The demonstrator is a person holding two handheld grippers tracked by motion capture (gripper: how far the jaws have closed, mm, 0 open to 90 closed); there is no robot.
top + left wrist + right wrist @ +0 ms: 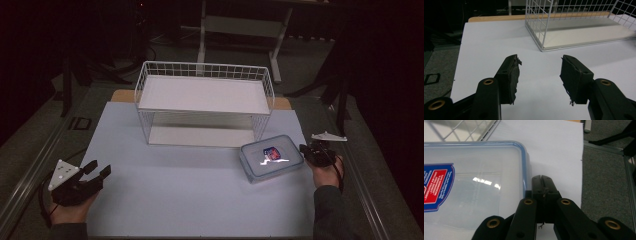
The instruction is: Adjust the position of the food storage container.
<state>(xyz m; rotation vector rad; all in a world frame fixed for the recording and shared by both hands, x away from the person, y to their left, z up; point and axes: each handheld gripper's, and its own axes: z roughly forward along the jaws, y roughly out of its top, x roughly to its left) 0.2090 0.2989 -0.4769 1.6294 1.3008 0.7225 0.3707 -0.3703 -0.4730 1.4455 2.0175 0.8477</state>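
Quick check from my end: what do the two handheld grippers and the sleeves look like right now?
Both grippers are black, with brass-coloured pivot rivets and ragged black pads. The left gripper and right gripper each carry a pale three-cornered plate; the left plate shows white dots. Black cables trail from both. The sleeves are dark.

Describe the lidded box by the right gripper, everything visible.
The box is a flat, rounded-corner rectangle of clear plastic, with a blue-rimmed lid on and a red-and-blue label on top; glare streaks the lid. It lies flat on the white mat, in front of the wire rack's right end, turned slightly. Contents can't be made out. The right gripper, jaws together, sits at its edge by a corner; whether it pinches anything is unclear.
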